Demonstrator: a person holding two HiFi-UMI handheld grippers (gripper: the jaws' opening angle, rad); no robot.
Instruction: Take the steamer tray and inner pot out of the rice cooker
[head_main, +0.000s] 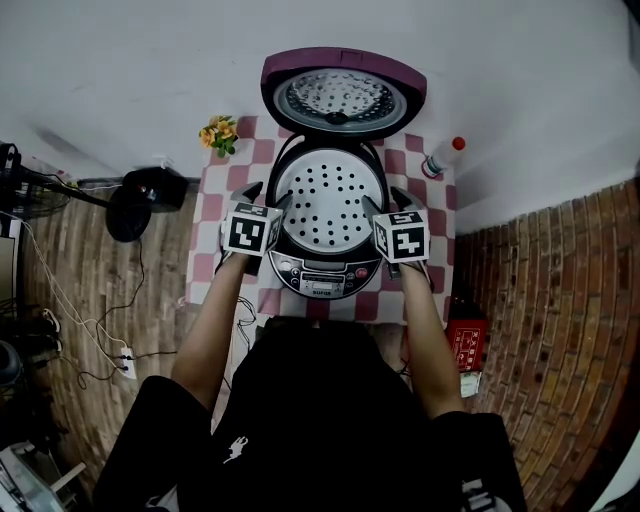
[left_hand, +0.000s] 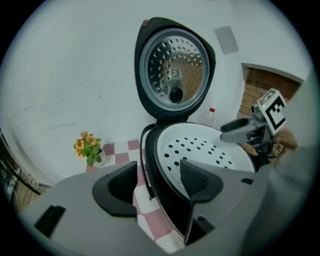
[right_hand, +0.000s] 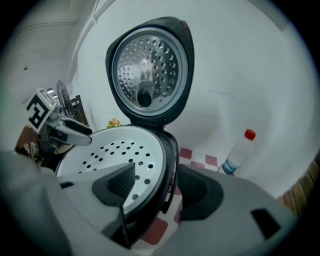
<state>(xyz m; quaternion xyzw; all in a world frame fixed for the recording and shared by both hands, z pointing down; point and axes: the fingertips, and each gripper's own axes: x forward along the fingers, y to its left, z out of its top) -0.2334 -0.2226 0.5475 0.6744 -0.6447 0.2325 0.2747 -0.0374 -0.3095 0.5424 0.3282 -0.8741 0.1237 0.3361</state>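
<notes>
Between the wide-apart fingers (left_hand: 197, 180) of left gripper (left_hand: 157, 176) and right gripper (right_hand: 157, 184) alike, steamer tray (left_hand: 200, 145) edge, ungripped.

Rice cooker open on the bench, steamer tray seated in its mouth.
Rice cooker (head_main: 296, 268): round dark body. Its maroon-topped lid (head_main: 343, 95) is hinged at the far side and stands fully up, with the perforated metal inner plate facing forward. The control panel (head_main: 322, 284) is on the near side. The cooker stands on the bench (head_main: 212, 205), on a pink-and-white checked cloth (head_main: 255, 150). Steamer tray (head_main: 330, 205): white, round and shallow, its floor pierced by rows of dark round holes. It sits level in the cooker's opening, its rim resting at the top of the body. Inner pot: under the tray, hidden in every view.
</notes>
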